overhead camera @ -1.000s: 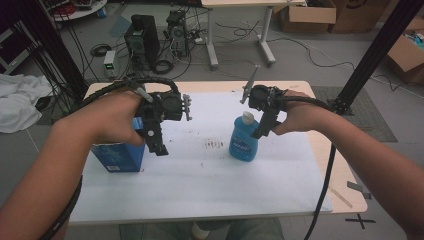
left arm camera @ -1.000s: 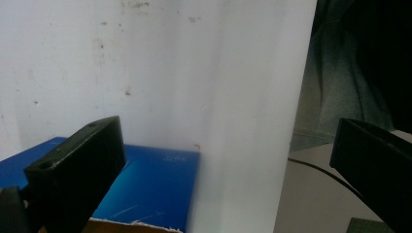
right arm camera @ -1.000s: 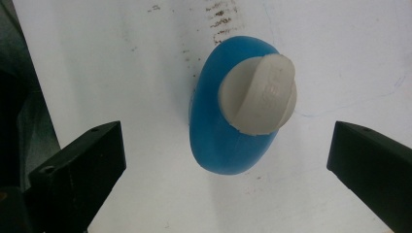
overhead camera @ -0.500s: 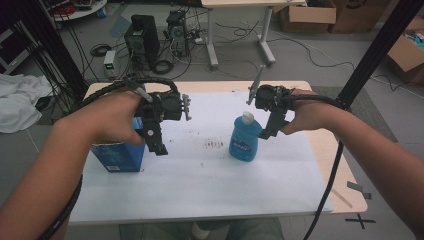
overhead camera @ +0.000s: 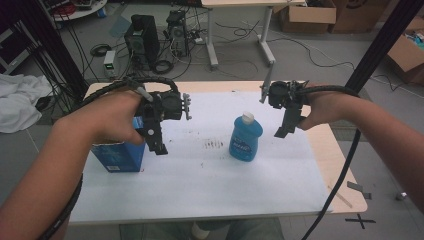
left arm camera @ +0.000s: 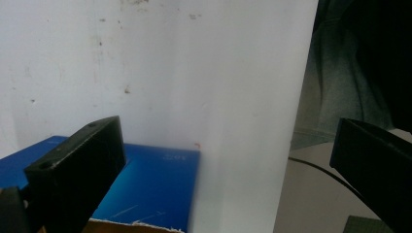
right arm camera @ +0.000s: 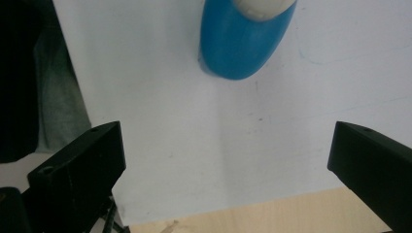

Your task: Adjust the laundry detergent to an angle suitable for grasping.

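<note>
Our right gripper [overhead camera: 286,131] hangs with jaws wide, empty, at three o'clock of the upright blue bottle [overhead camera: 245,139] mid-table. We judge its plastic smooth, slippery, slightly squeezable; take the broad body below the white cap [overhead camera: 247,118].

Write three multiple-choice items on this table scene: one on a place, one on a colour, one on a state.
1. Where does the blue box stand?
A. under the left gripper
B. beside the right gripper
C. on the floor

2. What colour is the cap of the bottle?
A. red
B. white
C. black

3. How do the right gripper's jaws stand?
A. shut on the bottle
C. shut on nothing
B. wide open, empty

Key: 1 A, the high view shows the box at the table's left below that gripper. 2 B, the cap is white on a blue body. 3 B, the right gripper view shows the jaws far apart with bare table between.
</note>
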A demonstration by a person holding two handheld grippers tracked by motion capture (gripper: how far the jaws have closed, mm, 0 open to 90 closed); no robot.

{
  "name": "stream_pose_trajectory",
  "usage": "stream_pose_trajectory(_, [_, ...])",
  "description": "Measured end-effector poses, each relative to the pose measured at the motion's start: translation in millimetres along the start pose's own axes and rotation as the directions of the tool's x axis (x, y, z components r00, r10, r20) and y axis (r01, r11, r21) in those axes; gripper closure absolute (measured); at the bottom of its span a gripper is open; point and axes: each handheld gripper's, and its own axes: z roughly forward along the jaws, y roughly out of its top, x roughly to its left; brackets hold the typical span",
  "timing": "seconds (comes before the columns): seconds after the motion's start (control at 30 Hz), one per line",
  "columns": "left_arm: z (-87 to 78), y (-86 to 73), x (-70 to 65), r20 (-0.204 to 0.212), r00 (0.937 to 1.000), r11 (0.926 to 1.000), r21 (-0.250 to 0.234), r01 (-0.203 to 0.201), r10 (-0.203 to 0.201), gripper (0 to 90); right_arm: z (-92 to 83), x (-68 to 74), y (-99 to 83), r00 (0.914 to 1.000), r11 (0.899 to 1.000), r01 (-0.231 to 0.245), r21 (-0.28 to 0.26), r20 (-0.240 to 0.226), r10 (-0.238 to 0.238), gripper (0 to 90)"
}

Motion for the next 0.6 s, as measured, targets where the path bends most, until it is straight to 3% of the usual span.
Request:
stream_pose_trajectory(0.1, [0.1, 0.9, 1.7, 0.004, 1.0, 1.0, 0.005, 0.003, -0.003, 0.1, -3.2, 4.5, -5.9, 0.9996, 0.999, 0.024, 0.026, -0.014, -0.024, 0.0])
stream_pose_trajectory(0.6, [-7.0, 10.4, 7.5, -0.003, 0.9999, 0.9998, 0.018, 0.01, -0.01, 0.1, -8.2, 7.3, -12.6, 0.9993, 0.999, 0.036, 0.015, -0.007, -0.036, 0.0])
